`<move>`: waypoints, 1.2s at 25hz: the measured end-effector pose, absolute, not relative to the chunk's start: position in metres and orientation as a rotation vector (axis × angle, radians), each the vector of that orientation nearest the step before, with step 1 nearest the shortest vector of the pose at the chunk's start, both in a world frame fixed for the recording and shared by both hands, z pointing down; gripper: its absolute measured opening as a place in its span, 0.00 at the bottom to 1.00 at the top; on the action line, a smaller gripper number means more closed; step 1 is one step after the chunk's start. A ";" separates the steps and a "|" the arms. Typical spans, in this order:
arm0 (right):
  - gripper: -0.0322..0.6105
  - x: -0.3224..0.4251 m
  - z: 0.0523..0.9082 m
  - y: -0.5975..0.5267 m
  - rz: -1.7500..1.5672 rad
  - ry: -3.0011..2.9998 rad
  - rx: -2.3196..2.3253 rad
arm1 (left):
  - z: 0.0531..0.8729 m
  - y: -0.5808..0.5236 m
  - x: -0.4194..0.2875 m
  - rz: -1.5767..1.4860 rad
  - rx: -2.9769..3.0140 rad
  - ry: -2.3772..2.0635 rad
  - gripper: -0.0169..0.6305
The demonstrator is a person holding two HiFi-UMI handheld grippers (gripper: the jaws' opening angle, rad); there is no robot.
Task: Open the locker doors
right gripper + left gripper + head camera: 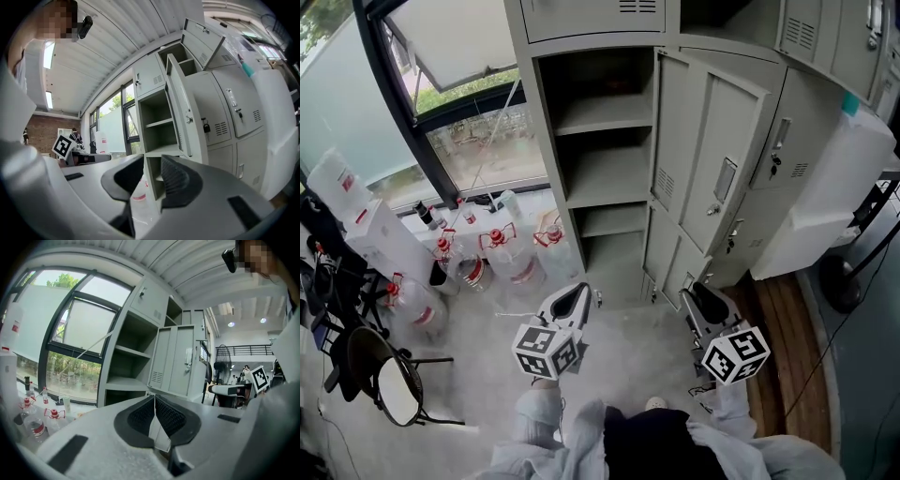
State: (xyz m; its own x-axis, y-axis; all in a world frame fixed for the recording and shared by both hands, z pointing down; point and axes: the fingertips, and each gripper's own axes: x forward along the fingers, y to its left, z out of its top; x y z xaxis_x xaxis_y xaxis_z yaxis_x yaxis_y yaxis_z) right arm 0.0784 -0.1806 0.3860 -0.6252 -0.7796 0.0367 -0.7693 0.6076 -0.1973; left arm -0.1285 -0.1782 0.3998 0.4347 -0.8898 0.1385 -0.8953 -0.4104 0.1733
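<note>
A bank of grey lockers [609, 150] stands ahead. Its left column is open and shows bare shelves [605, 173]. The tall upper door [712, 141] and the lower door [670, 258] are swung out to the right. In the right gripper view that open door [180, 112] stands edge-on, next to closed doors [234, 108], one with a padlock [205, 125]. My left gripper [579, 292] hangs in front of the open column, its pads touching at the tips [154, 397], holding nothing. My right gripper [701, 298] is below the open doors, jaws apart and empty [152, 163].
Several clear water bottles with red caps [502, 253] sit on the floor left of the lockers, under a window [478, 141]. A black chair [384, 375] is at the lower left. A large white object [825, 197] leans at the right beside a fan base [853, 281].
</note>
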 end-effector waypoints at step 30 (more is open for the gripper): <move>0.05 0.172 0.393 -0.143 -0.283 2.741 -1.429 | 0.407 -0.122 -0.004 -0.010 2.498 -1.516 0.05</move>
